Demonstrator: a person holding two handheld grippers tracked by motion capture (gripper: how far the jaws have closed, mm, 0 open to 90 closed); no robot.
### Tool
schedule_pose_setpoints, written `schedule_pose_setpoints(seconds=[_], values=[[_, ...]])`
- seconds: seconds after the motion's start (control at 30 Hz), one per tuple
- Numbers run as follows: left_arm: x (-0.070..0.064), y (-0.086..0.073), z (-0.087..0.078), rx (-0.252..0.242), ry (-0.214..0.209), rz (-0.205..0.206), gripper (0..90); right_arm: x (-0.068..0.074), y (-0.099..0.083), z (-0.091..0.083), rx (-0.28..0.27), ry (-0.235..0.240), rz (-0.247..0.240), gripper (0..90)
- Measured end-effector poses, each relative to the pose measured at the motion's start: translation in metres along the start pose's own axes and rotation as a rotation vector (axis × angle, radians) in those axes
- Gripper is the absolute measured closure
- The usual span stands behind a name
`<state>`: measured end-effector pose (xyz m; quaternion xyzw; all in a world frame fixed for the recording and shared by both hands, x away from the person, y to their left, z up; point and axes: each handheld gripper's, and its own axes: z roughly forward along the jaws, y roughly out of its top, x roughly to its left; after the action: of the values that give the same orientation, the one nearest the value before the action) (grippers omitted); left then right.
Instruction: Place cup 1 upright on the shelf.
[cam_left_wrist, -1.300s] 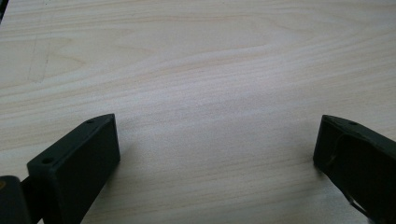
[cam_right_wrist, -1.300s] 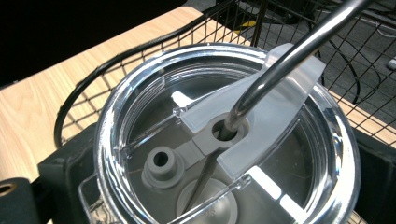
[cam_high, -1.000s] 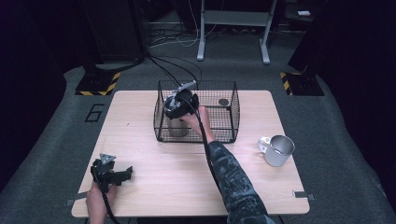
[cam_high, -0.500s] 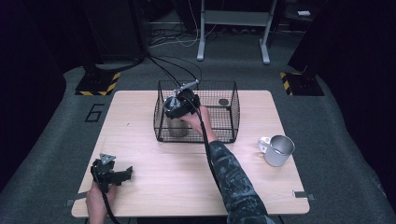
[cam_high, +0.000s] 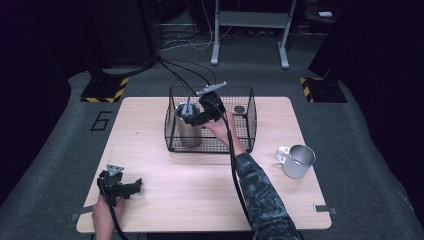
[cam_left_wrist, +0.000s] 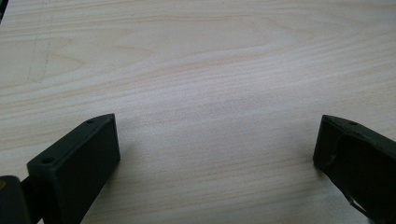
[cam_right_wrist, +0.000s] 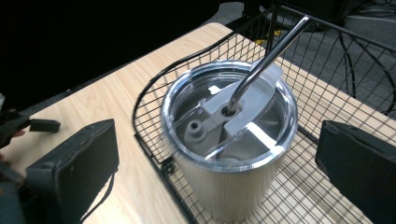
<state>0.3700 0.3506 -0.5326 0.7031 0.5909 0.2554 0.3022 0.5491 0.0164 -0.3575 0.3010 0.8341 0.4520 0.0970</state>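
1. The wooden table (cam_high: 200, 200) carries everything here, and most of its near half is bare.
2. A black wire basket (cam_high: 247, 107) stands at the far middle of the table.
3. Inside the basket, in its left part, a steel tumbler (cam_high: 189, 132) stands upright; the right gripper view shows it against the basket's corner wall.
4. A metal mug (cam_high: 299, 161) sits near the table's right edge, well apart from the basket, handle turned to the left.
5. The right gripper (cam_high: 192, 119) hangs over the tumbler's top, reached into the basket. Its jaws stand wide apart, one on each side of the tumbler, gripping nothing.
6. The left gripper (cam_high: 134, 187) rests low at the near left corner, jaws spread wide over bare wood, holding nothing.
7. The tumbler's clear lid (cam_right_wrist: 261, 135) (with a grey slider across it) is seated on the rim.
8. A metal straw (cam_right_wrist: 271, 51) rises from the lid's hole, leaning over.
9. A small dark round object (cam_high: 240, 109) lies in the basket's far right part.
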Motion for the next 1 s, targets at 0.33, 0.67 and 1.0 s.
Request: schedule_pose_setpoints(seconds=[0.33,0.67,1.0], values=[[0.0,0.0,0.0,0.001,0.0,0.001,0.4,0.023,-0.012,-0.036,0.001,-0.005,-0.07,0.0],[0.0,0.0,0.0,0.001,0.0,0.001,0.4,0.035,-0.046,-0.07,0.008,-0.024,-0.121,0.0],[0.0,0.0,0.0,0.001,0.0,0.001,0.4,0.038,-0.092,-0.093,0.019,-0.046,-0.083,0.0]])
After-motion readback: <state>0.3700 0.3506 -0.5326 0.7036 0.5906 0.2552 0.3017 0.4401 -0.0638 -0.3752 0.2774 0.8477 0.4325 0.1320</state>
